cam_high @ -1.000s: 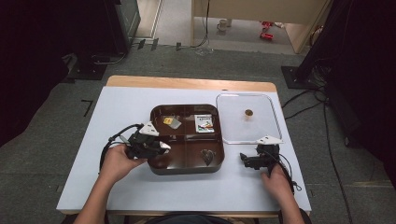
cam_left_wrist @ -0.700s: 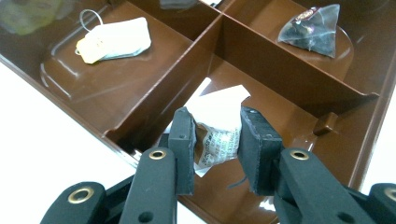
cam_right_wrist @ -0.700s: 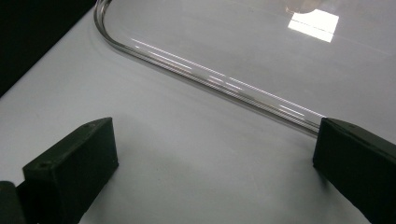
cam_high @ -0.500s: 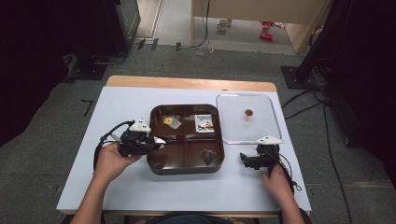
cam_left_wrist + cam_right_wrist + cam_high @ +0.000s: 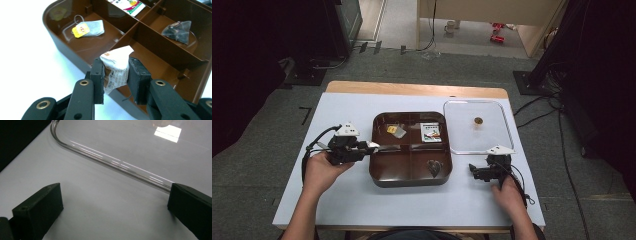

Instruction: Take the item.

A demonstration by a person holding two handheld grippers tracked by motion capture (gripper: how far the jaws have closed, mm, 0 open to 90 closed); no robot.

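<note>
A: Our left claw (image 5: 115, 75) is clenched on a white packet (image 5: 117, 67), and it has drawn back from the tray (image 5: 412, 177) to its left rim since a second ago; we judge a lift-out.

B: On the counter (image 5: 342, 200) right of the tray, the lid (image 5: 499, 142) lies unmoved; our right claw (image 5: 115, 215) stays released, beside it.

lab or studio, black stands (image 5: 557, 55), floor cables (image 5: 537, 107), grey carpet (image 5: 272, 145)
</note>
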